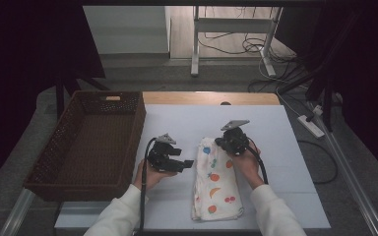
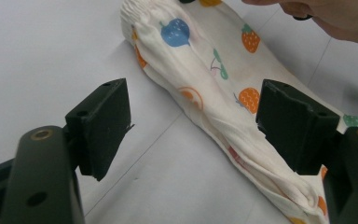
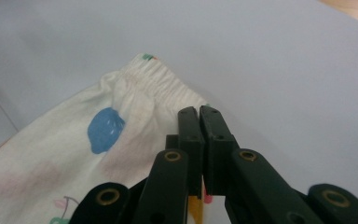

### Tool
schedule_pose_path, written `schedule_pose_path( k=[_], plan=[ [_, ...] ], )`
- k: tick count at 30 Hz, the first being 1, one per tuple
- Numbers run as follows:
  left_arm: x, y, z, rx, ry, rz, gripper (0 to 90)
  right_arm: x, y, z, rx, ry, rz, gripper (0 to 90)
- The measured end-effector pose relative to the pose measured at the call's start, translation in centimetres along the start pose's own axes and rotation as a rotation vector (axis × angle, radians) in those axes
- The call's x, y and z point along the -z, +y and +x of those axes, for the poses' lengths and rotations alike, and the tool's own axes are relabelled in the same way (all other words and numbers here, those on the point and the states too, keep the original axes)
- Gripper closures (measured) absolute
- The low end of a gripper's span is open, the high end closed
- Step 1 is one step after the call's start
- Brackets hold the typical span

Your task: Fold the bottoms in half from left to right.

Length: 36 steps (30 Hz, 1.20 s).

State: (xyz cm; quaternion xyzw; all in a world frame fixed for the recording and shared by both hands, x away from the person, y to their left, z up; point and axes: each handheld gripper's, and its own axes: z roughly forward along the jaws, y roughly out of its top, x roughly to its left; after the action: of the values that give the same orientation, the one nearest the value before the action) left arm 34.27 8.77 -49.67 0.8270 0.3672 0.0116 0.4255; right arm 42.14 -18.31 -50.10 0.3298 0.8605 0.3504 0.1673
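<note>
You clamped your right gripper (image 3: 200, 116) on the fruit-print cloth (image 1: 216, 179), pinning it while your left gripper (image 2: 193, 126) gaped beside its edge.

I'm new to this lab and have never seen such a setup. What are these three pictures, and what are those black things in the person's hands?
A person holds two hand-held grippers, each with two black jaws. The high view looks down on the white table; the other two pictures come from cameras riding on the grippers. On the table lies a folded fruit-print cloth, with a brown wicker basket at its left. The left gripper is open, its jaws wide apart beside the cloth. The right gripper has its jaws pressed together at the cloth's gathered edge; whether fabric is pinched between them is unclear.
</note>
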Motion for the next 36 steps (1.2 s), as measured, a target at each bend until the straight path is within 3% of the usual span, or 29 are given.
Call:
schedule_pose_path(
  k=[8,11,15,19,21,25,30,36],
  plan=[
    [0.0,0.0,0.0,-0.001,0.0,0.002,25.0,-0.8,-0.8,-0.6,-0.014,-0.054,0.074,87.1],
    [0.0,0.0,0.1,0.0,0.001,0.003,24.8,-1.0,-1.0,-0.6,-0.024,-0.055,0.072,86.4],
    [0.0,0.0,0.1,0.0,0.001,0.004,24.7,-0.6,-0.8,-0.4,-0.011,-0.059,0.074,73.0],
    [0.0,0.0,0.1,0.001,0.0,0.002,24.7,0.7,-0.1,-0.4,-0.065,-0.006,-0.032,65.2],
    [-0.1,0.0,0.0,0.0,0.001,0.005,24.7,0.9,0.4,-0.3,-0.072,0.032,-0.055,64.8],
    [0.0,0.0,0.0,0.0,0.002,0.002,24.7,0.6,1.2,0.2,-0.075,0.12,-0.074,77.7],
    [0.1,0.0,0.1,-0.001,0.002,0.002,24.7,-0.9,1.9,1.2,-0.05,0.162,-0.052,88.8],
    [0.1,0.0,0.1,-0.001,0.001,-0.002,24.7,-3.3,1.3,1.5,-0.059,0.165,0.037,89.3]
  ],
)
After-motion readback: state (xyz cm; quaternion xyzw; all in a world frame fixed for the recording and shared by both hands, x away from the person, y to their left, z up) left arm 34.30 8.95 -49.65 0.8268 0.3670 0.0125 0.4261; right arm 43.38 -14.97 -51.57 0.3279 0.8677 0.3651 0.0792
